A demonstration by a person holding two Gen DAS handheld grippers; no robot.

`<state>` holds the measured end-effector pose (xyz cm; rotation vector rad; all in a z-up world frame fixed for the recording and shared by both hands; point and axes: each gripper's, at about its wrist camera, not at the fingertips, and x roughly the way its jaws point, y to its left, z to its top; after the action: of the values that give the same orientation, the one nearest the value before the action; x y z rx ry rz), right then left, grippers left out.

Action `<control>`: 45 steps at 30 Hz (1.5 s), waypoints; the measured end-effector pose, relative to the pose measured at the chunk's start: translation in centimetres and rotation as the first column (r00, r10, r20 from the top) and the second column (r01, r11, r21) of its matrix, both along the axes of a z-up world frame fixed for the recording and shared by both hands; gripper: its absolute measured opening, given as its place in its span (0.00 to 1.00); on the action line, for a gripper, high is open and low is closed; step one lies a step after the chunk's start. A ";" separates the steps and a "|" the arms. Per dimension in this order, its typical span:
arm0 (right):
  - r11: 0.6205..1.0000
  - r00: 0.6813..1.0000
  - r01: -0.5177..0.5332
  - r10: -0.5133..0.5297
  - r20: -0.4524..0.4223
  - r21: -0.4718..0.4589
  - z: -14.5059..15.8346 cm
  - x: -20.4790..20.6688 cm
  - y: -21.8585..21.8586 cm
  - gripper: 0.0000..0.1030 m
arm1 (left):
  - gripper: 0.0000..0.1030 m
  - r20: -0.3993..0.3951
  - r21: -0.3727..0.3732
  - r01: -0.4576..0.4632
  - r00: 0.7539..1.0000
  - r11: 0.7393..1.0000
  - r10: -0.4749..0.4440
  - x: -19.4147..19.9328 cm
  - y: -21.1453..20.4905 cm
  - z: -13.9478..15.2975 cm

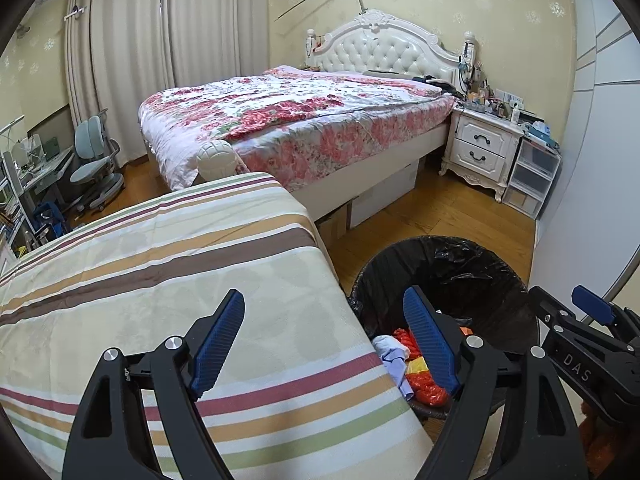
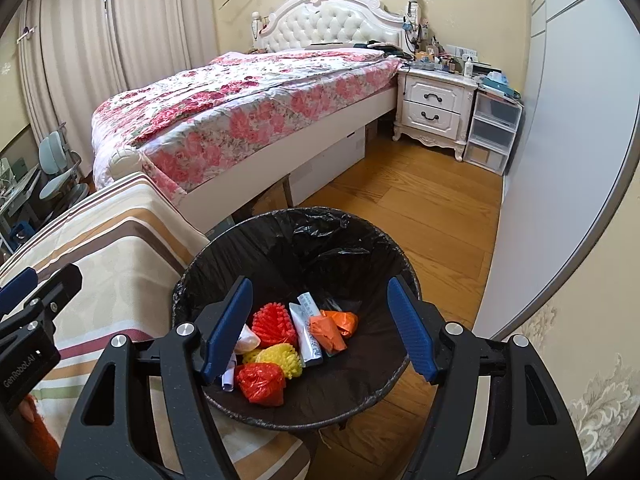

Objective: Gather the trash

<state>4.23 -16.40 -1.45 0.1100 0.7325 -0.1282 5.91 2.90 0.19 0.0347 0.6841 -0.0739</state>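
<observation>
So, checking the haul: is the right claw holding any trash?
No, the right claw stands open and empty above the bin, with the trash lying inside.

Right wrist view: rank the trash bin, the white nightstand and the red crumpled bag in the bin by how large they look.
1. trash bin, by far the largest in frame, though it sits closest to the camera.
2. white nightstand, farther away, so its true size is unsure.
3. red crumpled bag, smallest, despite being near.

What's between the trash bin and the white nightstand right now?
Only bare wooden floor lies between the trash bin and the nightstand; the right wrist view shows that stretch best.
</observation>
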 end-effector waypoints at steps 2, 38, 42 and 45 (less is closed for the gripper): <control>1.000 1.000 -0.006 0.006 0.002 -0.005 0.1 -0.5 0.4 0.67 | 0.77 0.006 -0.003 -0.003 1.000 1.000 0.003 -0.4 0.5 0.3; 0.997 0.995 -0.070 0.072 0.068 -0.027 2.6 -8.2 4.2 0.67 | 0.78 0.088 -0.036 -0.091 0.992 0.995 0.094 -9.0 6.1 2.5; 0.997 0.995 -0.068 0.070 0.071 -0.028 2.6 -8.4 4.2 0.67 | 0.78 0.093 -0.037 -0.095 0.991 0.995 0.098 -9.4 6.4 2.6; 0.997 0.995 -0.066 0.068 0.073 -0.029 2.9 -8.8 4.1 0.67 | 0.78 0.094 -0.039 -0.093 0.991 0.995 0.097 -9.4 6.5 2.6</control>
<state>-4.60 -12.33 1.41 0.0640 0.6592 -0.0692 -3.50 9.40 2.75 -0.0270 0.5873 0.0075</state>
